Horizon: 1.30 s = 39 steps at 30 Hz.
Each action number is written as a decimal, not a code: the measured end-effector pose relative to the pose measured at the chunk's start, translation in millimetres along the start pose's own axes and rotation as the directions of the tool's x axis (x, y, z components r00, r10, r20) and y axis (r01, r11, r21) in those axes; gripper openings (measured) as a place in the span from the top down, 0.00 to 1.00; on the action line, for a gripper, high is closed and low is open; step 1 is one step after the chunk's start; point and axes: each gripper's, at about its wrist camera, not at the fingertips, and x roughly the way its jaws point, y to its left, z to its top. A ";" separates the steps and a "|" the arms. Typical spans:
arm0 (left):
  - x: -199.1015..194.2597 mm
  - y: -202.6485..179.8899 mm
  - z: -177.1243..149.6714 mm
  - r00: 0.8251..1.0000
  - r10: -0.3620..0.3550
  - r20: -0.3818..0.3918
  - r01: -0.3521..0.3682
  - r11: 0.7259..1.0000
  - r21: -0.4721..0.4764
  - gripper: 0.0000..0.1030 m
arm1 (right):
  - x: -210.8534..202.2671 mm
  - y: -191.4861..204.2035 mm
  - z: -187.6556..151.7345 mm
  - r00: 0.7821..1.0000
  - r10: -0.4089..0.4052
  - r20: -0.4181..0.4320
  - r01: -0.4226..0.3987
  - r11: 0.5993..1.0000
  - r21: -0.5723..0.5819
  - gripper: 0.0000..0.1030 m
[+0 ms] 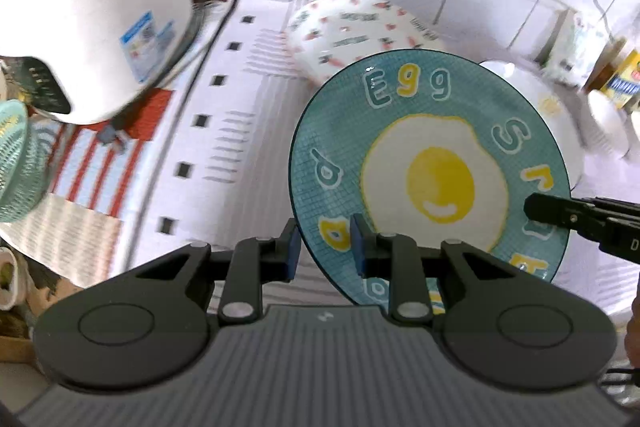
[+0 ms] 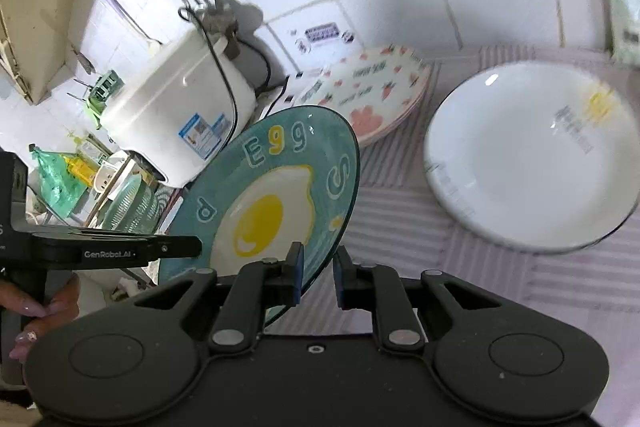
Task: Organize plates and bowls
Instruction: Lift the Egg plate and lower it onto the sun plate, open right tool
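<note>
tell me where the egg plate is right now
The egg plate is tilted above the mat, its rim between both claws' fingers, in front of the strawberry plates, with the white plate to its right.
</note>
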 end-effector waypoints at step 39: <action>109.0 -181.7 55.8 0.991 0.059 -0.121 -0.062 0.998 -0.023 0.76 | -44.3 -164.0 63.0 0.969 -0.218 -0.113 0.215 0.976 -0.037 0.81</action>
